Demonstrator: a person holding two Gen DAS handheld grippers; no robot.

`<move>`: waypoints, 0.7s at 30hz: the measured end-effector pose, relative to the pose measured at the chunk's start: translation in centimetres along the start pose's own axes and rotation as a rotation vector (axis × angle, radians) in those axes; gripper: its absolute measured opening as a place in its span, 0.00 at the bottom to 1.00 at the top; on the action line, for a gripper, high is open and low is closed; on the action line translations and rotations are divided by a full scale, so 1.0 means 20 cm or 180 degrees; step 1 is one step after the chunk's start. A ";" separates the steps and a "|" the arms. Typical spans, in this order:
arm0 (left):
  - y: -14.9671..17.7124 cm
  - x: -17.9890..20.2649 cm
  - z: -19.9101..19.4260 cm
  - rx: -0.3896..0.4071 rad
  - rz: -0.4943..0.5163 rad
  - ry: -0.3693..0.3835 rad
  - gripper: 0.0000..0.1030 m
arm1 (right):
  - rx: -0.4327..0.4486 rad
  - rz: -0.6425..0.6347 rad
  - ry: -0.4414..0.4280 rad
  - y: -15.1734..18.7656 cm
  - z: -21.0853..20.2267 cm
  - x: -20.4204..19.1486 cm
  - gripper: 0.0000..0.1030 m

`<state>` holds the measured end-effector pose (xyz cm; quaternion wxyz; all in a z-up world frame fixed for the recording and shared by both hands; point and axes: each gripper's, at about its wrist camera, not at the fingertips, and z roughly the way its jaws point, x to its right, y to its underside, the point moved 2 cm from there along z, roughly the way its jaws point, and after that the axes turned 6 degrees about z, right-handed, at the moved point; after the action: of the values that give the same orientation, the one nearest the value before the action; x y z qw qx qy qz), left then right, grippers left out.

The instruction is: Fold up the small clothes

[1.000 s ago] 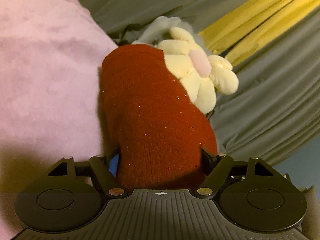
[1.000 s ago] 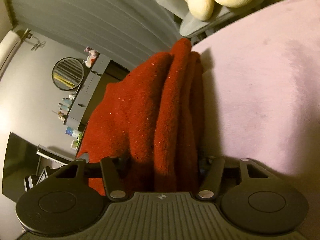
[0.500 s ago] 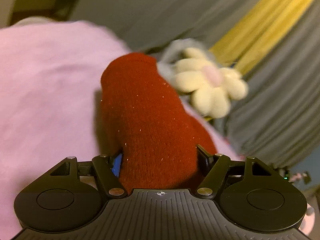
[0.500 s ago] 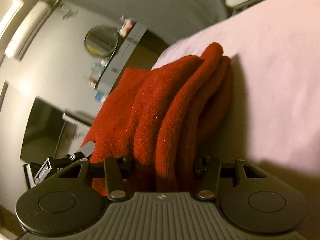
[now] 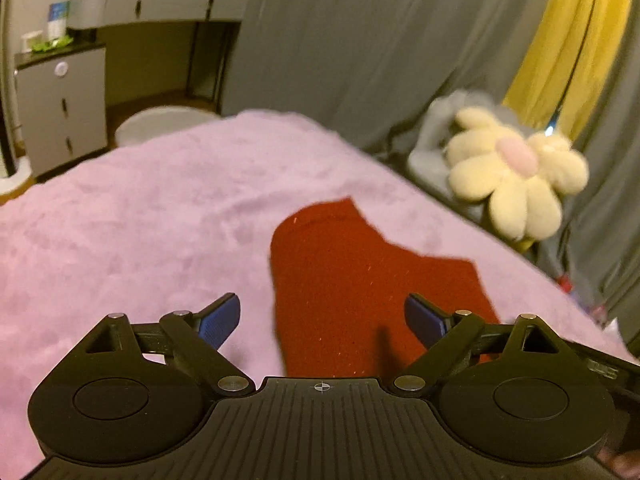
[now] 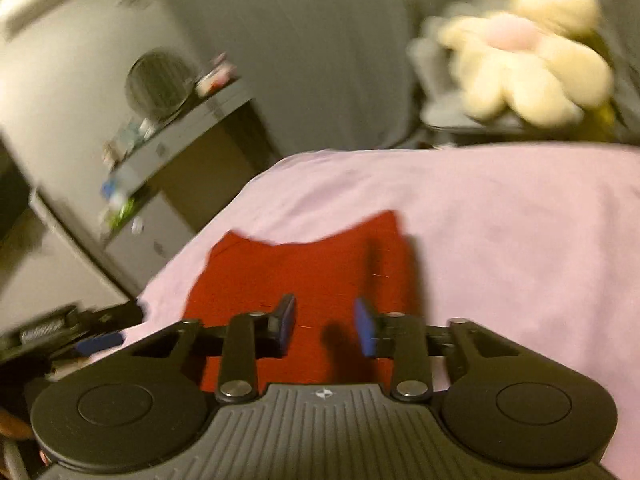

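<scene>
Red knit garment (image 5: 360,288) lies flat on the pink blanket (image 5: 140,216), folded, near edge under both grippers. In the left wrist view it sits right of centre, narrower far end pointing toward the flower plush (image 5: 516,176). In the right wrist view (image 6: 304,268) it sits left of centre, close to the blanket's left edge.

Left gripper (image 5: 322,316): jaws wide apart, have just been opening. Nothing between the blue pads (image 5: 218,320); they hang above the cloth, no contact. The right pad overlaps the garment in view, the left one is over bare blanket.

Right gripper (image 6: 325,322): jaws have just been closing, now a narrow gap, not fully together. Nothing gripped; the garment shows through the gap below. The left gripper's tip pokes in at the left edge of this view.

Surroundings: the plush sits on a grey chair (image 5: 432,148) beyond the far right of the blanket. Grey curtain (image 5: 360,40) behind, yellow curtain (image 5: 560,40) far right. Grey dresser (image 5: 60,92) with bottles and a round mirror (image 6: 158,84) far left. Right wrist view is motion-blurred, so small items there are unreadable.
</scene>
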<state>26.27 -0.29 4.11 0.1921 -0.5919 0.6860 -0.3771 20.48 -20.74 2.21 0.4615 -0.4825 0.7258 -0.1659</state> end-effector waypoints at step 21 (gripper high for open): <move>0.07 0.11 0.24 -0.0227 0.0320 -0.0070 0.92 | 0.0186 -0.0368 0.0482 0.03 0.41 0.17 0.00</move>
<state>28.27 -3.74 0.38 0.1972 -0.5672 0.7257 -0.3357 26.67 -21.77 -4.20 0.4088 -0.4960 0.7244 -0.2493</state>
